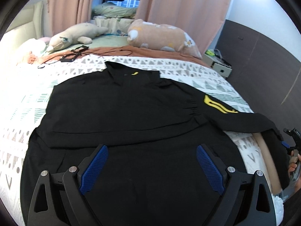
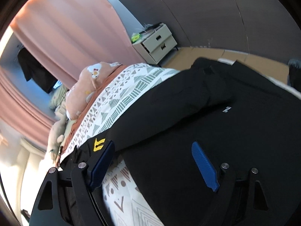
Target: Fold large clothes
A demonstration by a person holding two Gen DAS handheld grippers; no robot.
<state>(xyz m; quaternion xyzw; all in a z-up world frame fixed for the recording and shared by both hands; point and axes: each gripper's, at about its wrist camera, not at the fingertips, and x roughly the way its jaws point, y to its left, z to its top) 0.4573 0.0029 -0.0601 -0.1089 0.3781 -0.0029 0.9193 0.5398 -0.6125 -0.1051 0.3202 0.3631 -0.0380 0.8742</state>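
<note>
While a black shirt [image 1: 120,109] lies spread on the bed [image 1: 28,101], both the left gripper [image 1: 152,148] and right gripper [image 2: 153,145] hover released, low in frame.

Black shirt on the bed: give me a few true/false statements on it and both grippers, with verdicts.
1. The black shirt lies spread on the patterned bedspread. True.
2. The left gripper is clamped on the collar. False: its jaws stand open over the lower shirt, gripping nothing.
3. A yellow emblem marks one sleeve. True.
4. The right gripper is shut. False: its jaws stand apart over the black fabric.
5. The plush toys sit on the shirt. False: they lie beyond it, near the curtains.
</note>
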